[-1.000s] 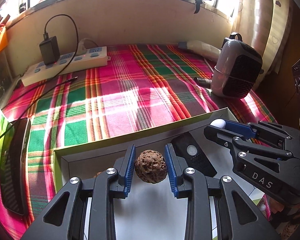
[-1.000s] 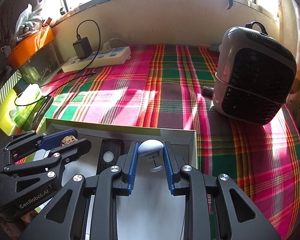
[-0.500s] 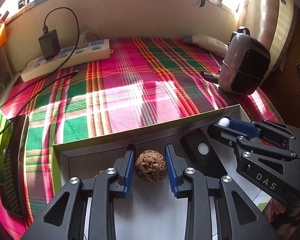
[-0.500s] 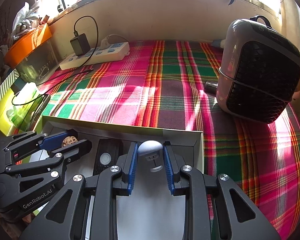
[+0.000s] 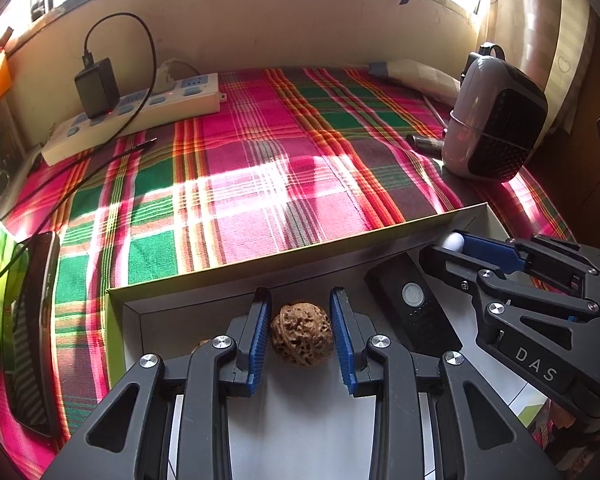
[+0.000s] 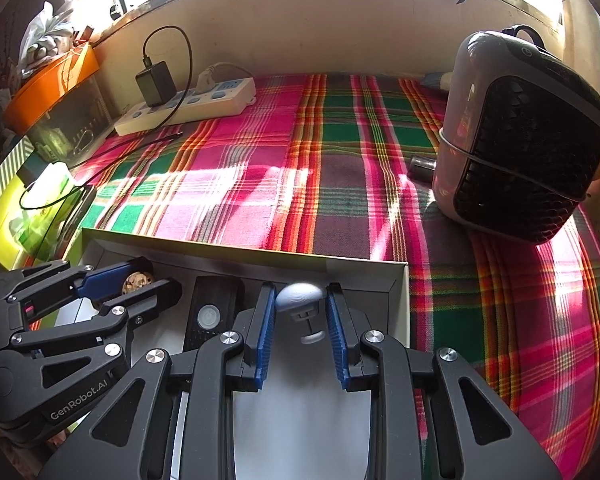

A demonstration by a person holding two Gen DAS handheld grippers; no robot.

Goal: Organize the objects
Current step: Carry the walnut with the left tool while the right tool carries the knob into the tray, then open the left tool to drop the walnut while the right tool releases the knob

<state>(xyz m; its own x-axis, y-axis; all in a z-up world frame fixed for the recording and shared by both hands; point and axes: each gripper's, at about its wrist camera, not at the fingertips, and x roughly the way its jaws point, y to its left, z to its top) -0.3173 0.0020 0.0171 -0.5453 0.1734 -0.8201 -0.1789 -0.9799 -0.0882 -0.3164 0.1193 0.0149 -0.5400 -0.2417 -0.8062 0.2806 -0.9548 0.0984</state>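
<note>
Left claw (image 5: 300, 330) was clamped on a walnut (image 5: 301, 334) over the box (image 5: 260, 276). Right claw (image 6: 300, 320) gripped a small white-domed thing (image 6: 300, 296) beside the black remote (image 6: 210, 312)

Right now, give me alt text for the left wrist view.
The left gripper clamps a wrinkled walnut over an open box, beside a black remote. The right gripper holds a small white object at right.

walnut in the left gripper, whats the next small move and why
Probably lift the walnut straight up: the left gripper has a pad at each of its sides, it sits low inside the box, and a second nut lies close beside it.
</note>
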